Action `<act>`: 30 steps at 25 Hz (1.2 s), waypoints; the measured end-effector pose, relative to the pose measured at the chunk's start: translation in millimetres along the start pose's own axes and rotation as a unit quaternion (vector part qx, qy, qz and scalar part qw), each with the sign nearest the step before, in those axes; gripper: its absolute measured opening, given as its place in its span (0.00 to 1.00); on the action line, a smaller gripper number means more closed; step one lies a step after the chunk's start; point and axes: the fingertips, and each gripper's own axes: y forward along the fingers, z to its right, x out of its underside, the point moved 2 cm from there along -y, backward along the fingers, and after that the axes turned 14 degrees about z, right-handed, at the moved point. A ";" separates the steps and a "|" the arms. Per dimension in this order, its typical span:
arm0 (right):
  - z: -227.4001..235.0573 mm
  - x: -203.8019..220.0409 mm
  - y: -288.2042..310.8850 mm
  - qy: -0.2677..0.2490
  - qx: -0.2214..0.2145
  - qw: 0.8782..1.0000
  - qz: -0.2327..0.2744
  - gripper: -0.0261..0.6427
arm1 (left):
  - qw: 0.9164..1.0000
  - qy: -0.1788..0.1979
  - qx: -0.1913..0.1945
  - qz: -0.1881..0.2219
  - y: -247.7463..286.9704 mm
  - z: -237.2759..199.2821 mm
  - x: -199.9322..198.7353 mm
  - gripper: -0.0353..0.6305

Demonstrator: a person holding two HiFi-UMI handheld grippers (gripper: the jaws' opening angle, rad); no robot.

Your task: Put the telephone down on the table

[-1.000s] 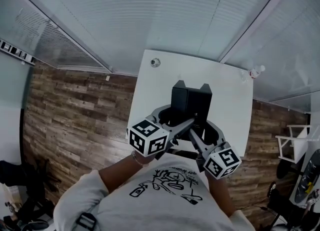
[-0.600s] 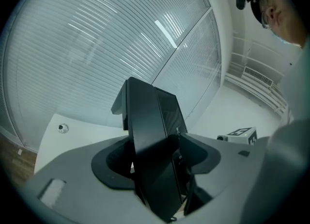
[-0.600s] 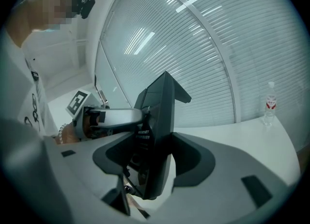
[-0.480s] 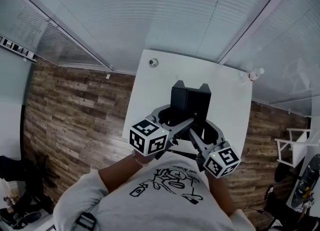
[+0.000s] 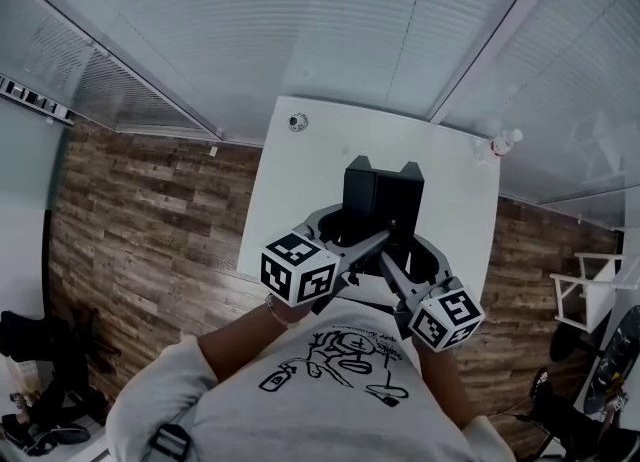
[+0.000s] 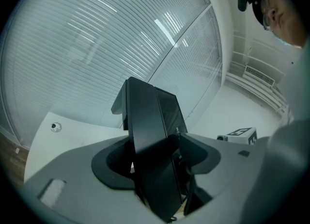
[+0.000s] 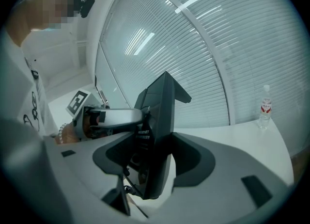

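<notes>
Overhead, the black telephone stands on edge over the middle of the white table. The left gripper and right gripper pinch it from either side, with bare tabletop all round.

Left gripper view: the jaws press onto the telephone's body, and a small round object lies near the far corner.

Right gripper view: the jaws are clamped likewise, and a bottle stands at the table's far edge.
</notes>
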 end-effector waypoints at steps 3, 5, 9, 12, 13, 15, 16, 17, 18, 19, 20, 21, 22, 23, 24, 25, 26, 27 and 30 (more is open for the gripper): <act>2.9 4.9 1.8 0.004 0.001 1.000 -0.003 0.38 | 1.000 -0.005 -0.001 -0.004 1.6 -4.5 3.8 0.48; 4.1 7.8 1.4 0.010 0.004 1.000 -0.006 0.38 | 1.000 -0.005 -0.002 -0.009 2.1 -5.7 6.9 0.48; 10.5 15.5 2.7 0.018 0.007 1.000 -0.011 0.38 | 1.000 -0.007 -0.004 -0.017 6.5 -11.3 14.8 0.48; 17.0 22.8 4.3 0.021 0.009 1.000 -0.015 0.38 | 1.000 -0.010 -0.005 -0.022 10.7 -16.8 21.5 0.48; 19.3 25.2 5.4 0.022 0.010 1.000 -0.016 0.38 | 1.000 -0.011 -0.006 -0.024 12.4 -19.2 23.6 0.48; 24.4 29.5 8.3 0.025 0.012 0.999 -0.019 0.38 | 1.000 -0.014 -0.007 -0.027 16.4 -24.7 27.5 0.48; 26.7 31.6 9.4 0.026 0.013 0.999 -0.020 0.38 | 0.999 -0.016 -0.007 -0.029 18.2 -27.1 29.5 0.48; 28.8 33.8 9.8 0.027 0.015 0.999 -0.021 0.38 | 0.999 -0.018 -0.007 -0.031 19.6 -28.9 31.7 0.48; 30.7 36.1 9.7 0.028 0.017 0.999 -0.022 0.38 | 0.999 -0.019 -0.007 -0.032 20.9 -30.3 34.2 0.48; 32.5 38.3 9.4 0.030 0.019 0.999 -0.022 0.38 | 0.999 -0.020 -0.007 -0.033 22.1 -31.5 36.7 0.48; 34.3 40.3 9.1 0.031 0.020 0.999 -0.023 0.38 | 0.999 -0.021 -0.007 -0.034 23.5 -32.5 39.0 0.48; 35.9 42.2 9.0 0.031 0.022 0.999 -0.023 0.38 | 0.999 -0.022 -0.006 -0.035 24.6 -33.6 41.2 0.49; 37.1 44.3 8.9 0.032 0.024 0.999 -0.024 0.38 | 0.999 -0.023 -0.006 -0.036 25.3 -34.8 43.3 0.48; 38.1 46.5 8.8 0.033 0.025 0.999 -0.026 0.38 | 0.999 -0.024 -0.005 -0.037 25.7 -36.0 45.7 0.48; 39.3 48.9 8.7 0.033 0.026 0.999 -0.027 0.38 | 0.999 -0.026 -0.005 -0.038 26.3 -37.4 48.2 0.48; 41.3 51.2 8.8 0.034 0.027 0.999 -0.029 0.38 | 0.999 -0.028 -0.005 -0.039 27.5 -38.9 50.9 0.48; 44.2 53.4 9.0 0.035 0.028 0.999 -0.031 0.38 | 0.999 -0.030 -0.005 -0.040 29.7 -40.5 53.7 0.48; 47.9 55.6 9.1 0.036 0.028 0.998 -0.033 0.38 | 0.999 -0.031 -0.006 -0.042 32.6 -42.2 56.7 0.48; 58.4 63.3 9.3 0.040 0.030 0.998 -0.038 0.38 | 0.998 -0.036 -0.009 -0.046 40.4 -47.5 66.3 0.49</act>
